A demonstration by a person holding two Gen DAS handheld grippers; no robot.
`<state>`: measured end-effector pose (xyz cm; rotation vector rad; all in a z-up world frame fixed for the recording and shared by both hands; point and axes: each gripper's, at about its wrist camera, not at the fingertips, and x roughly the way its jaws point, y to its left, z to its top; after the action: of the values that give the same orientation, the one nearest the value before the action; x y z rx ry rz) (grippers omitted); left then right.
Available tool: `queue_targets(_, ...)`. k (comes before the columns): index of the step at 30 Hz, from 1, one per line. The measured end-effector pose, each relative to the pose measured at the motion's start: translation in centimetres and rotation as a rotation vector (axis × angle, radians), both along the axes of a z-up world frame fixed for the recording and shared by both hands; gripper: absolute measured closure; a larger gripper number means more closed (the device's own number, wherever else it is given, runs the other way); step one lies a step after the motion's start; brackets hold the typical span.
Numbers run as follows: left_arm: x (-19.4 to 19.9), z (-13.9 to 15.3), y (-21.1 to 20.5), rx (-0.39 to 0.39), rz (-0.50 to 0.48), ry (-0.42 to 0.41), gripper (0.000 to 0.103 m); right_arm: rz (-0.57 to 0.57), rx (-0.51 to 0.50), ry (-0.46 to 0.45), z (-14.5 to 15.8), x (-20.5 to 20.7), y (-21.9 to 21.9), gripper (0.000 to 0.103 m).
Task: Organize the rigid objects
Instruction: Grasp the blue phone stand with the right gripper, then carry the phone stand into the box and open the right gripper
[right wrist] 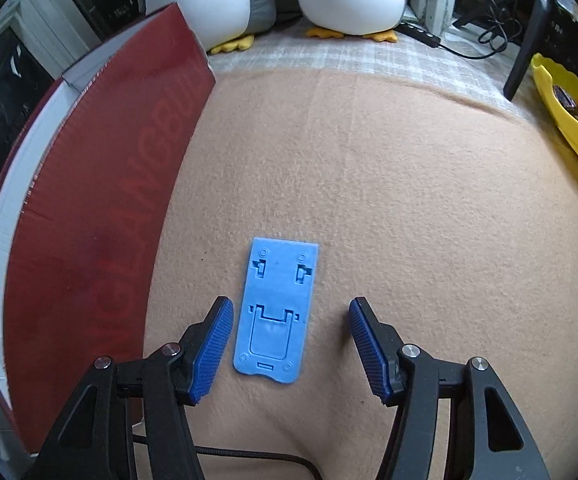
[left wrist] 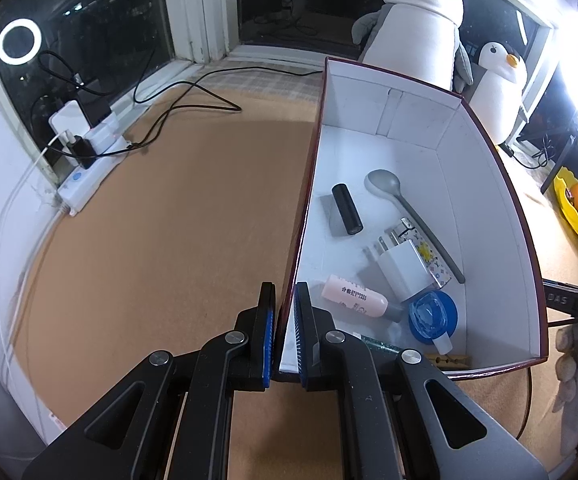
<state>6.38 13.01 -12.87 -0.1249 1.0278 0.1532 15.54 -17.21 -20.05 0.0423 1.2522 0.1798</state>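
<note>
Blue phone stand (right wrist: 276, 312) lies flat between the wide-spread right gripper (right wrist: 291, 344); left gripper (left wrist: 285, 330) pinches the box wall (left wrist: 301, 216).

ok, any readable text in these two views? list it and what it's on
"NGBU", part of larger embossed lettering on the red outer wall of the box; the rest is cut off or too faint.
"DAS" on a dark object at the right edge.
Print on the pink bottle: too small to read.

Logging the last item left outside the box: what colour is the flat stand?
Light blue, the flat stand, best in the right wrist view.
</note>
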Motion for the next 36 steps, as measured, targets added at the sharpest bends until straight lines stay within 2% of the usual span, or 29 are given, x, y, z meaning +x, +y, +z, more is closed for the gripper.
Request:
queue_targets(8,-0.2,0.1,0.0,-0.002,0.006,-0.002,0.095,0.073,-0.104,-0.007,-0.9,0.5,2.2,0.045)
queue_targets(10,-0.2,0.1,0.0,-0.002,0.006,-0.002,0.095,0.112,-0.146,-0.022,-0.9,0.3,2.9,0.048)
queue_targets(15,-0.2,0.1,0.0,-0.003,0.005,-0.003,0.095,0.128,-0.134,-0.01,-0.7,0.5,2.7,0.064)
queue_targets(18,-0.2,0.2,0.0,-0.002,0.004,-0.003,0.095,0.13,-0.122,-0.001,-0.6,0.6,2.3,0.068)
queue_targets(29,-0.2,0.2,0.1,-0.002,0.007,-0.003,0.095,0.114,-0.089,0.004,0.2,-1.1,1.2,0.07)
queue_targets(36,-0.1,0.3,0.1,-0.001,0.007,-0.003,0.095,0.094,-0.06,-0.041,2.1,-1.9,0.3,0.07)
